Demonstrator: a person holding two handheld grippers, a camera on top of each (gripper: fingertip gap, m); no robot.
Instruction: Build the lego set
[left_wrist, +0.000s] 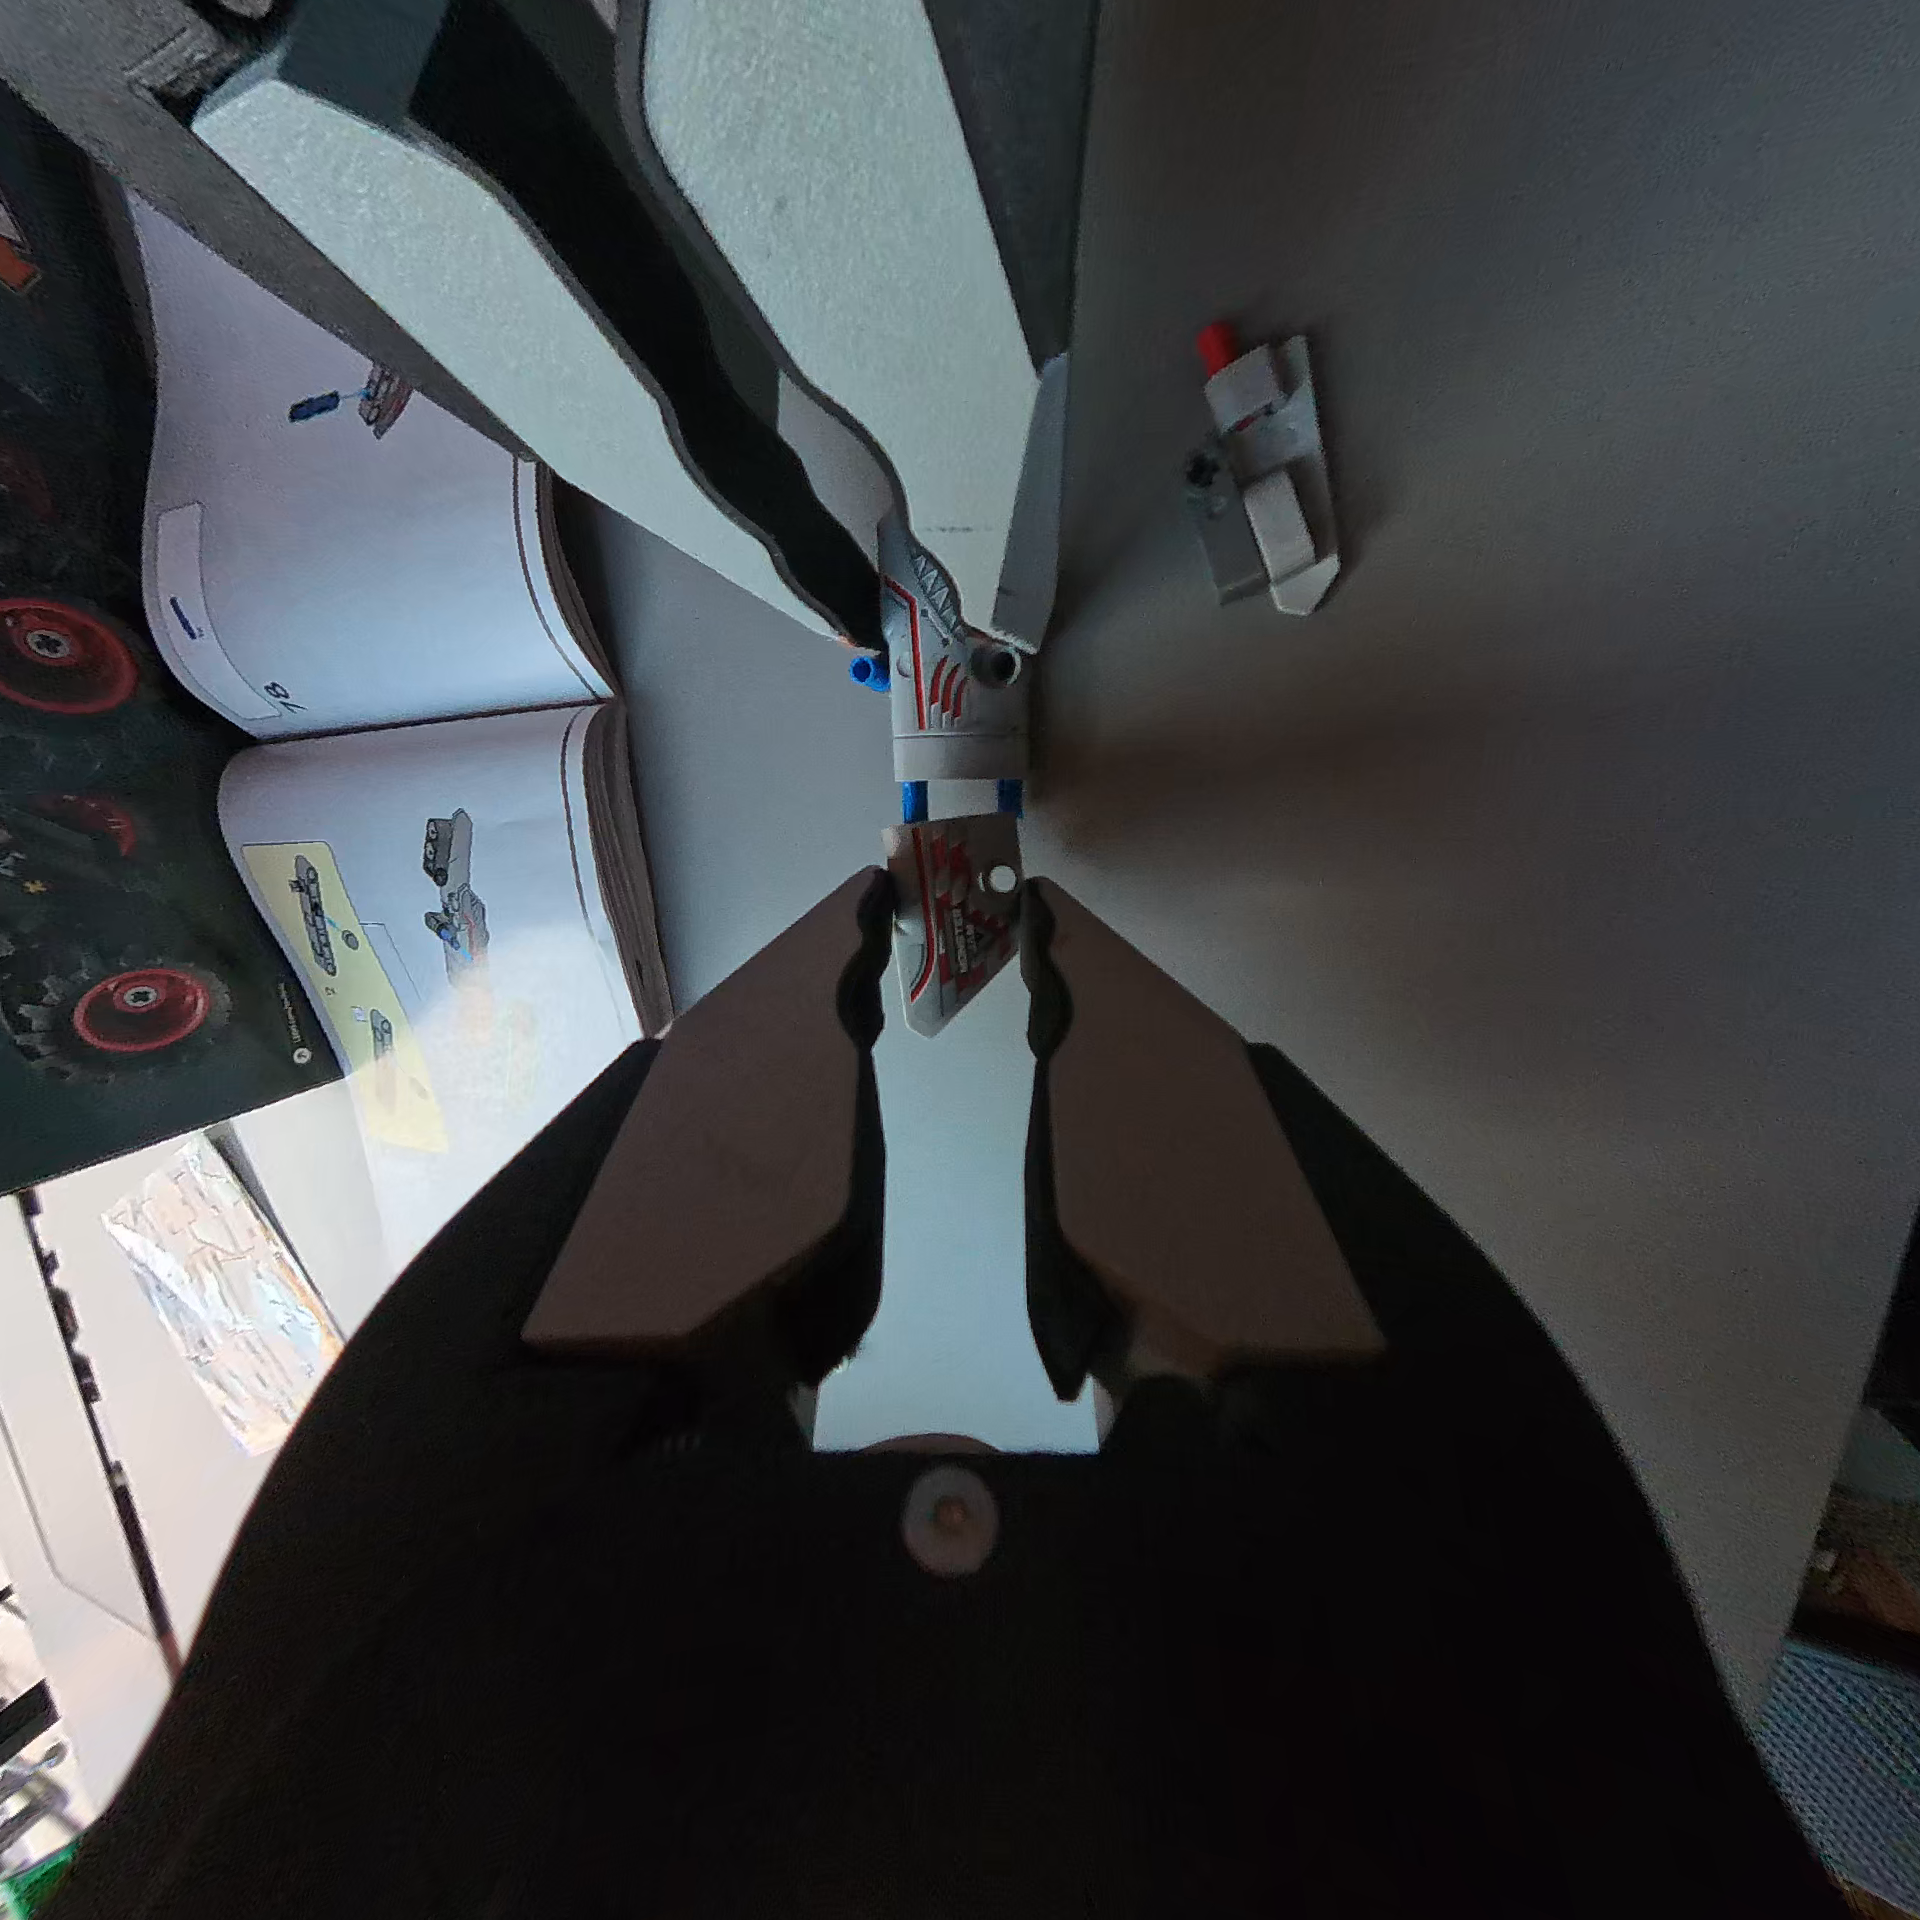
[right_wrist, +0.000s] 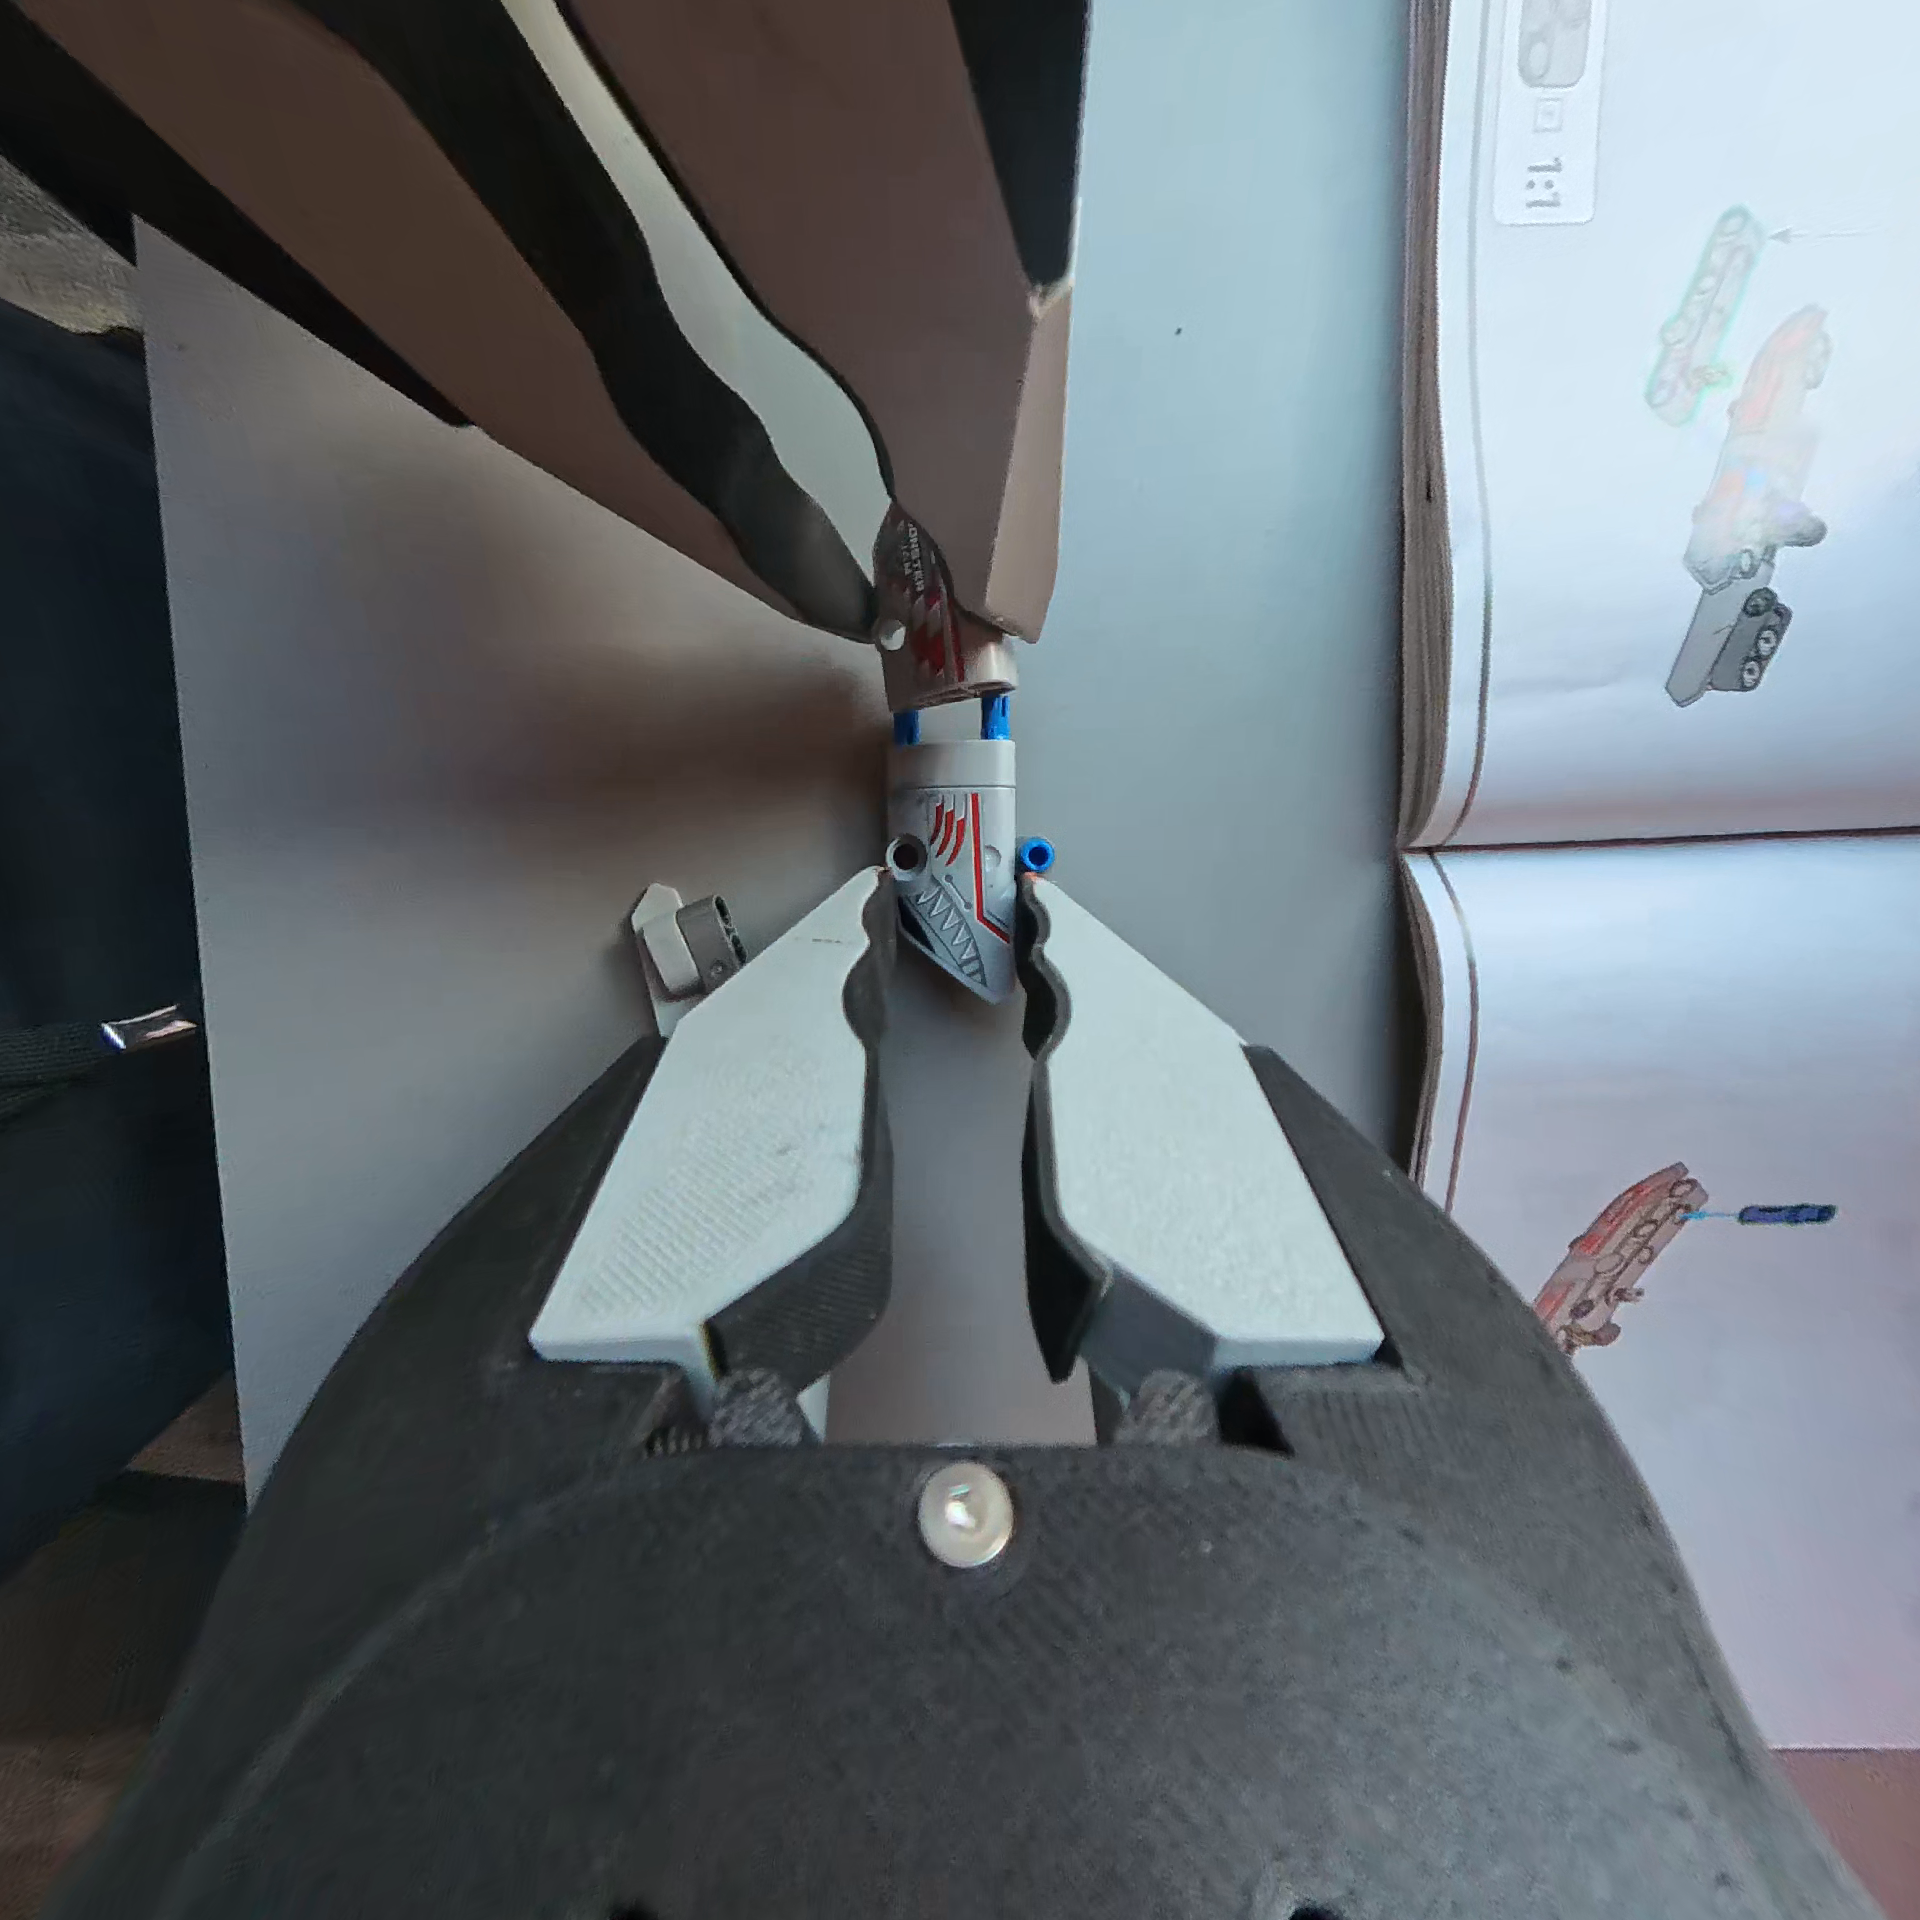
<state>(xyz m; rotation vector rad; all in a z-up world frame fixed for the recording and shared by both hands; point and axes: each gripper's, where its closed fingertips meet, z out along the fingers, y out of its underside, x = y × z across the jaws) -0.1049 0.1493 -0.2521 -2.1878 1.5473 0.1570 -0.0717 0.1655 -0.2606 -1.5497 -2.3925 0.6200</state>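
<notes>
My left gripper (left_wrist: 954, 883), with brown fingers, is shut on a grey panel with red markings (left_wrist: 951, 935). My right gripper (right_wrist: 951, 883), with light grey fingers, is shut on a grey shark-teeth panel (right_wrist: 956, 904). The two grippers face each other tip to tip above the table. Two blue pins (left_wrist: 914, 800) stick out of the shark-teeth panel's end and span the narrow gap to the red-marked panel (right_wrist: 930, 623). A third blue pin (right_wrist: 1036, 855) sticks out of the shark-teeth panel's side. The right gripper (left_wrist: 935, 634) shows at the top of the left wrist view, and the left gripper (right_wrist: 940, 623) at the top of the right wrist view.
A small grey assembly with a red pin (left_wrist: 1262, 478) lies on the grey table (left_wrist: 1455, 831), and also shows in the right wrist view (right_wrist: 686, 940). An open instruction booklet (left_wrist: 395, 623) (right_wrist: 1662, 520) lies beside the work spot. A set box with red wheels pictured (left_wrist: 62, 727) is beyond it. Left tips to right tips: about 5 cm.
</notes>
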